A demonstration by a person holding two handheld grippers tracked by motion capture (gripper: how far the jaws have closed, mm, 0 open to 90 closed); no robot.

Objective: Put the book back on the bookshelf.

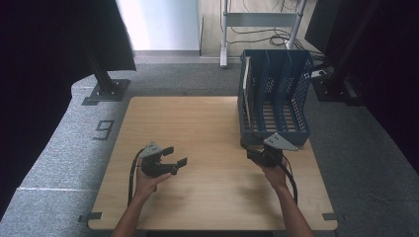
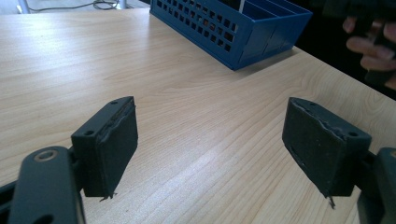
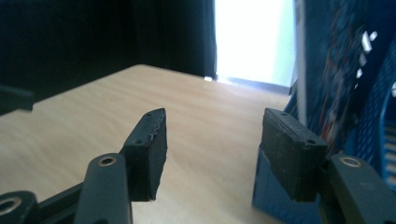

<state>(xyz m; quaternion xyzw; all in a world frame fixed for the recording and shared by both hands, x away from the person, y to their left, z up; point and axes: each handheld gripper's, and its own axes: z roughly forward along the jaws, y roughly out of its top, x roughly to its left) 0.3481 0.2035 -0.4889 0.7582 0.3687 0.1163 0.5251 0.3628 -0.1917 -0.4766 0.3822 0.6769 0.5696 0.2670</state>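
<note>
A blue perforated file rack (image 1: 274, 94) with several upright compartments stands at the table's back right. A pale sheet (image 1: 246, 84) stands in its leftmost slot. My right gripper (image 1: 249, 149) is low at the rack's near left corner. In the right gripper view its jaws (image 3: 215, 116) stand open with nothing between them, and the rack's wall (image 3: 359, 93) is close behind the right pad. My left gripper (image 1: 177, 155) hovers over bare wood at the front left. It is wide open (image 2: 210, 107) and empty, pointing toward the rack (image 2: 233, 28).
The wooden table (image 1: 197, 123) has bare room between the two grippers and across its left half. Grey carpet surrounds it. Black stand bases (image 1: 106, 91) and dark curtains flank the sides. The person's other hand (image 2: 371, 44) appears at the far right of the left gripper view.
</note>
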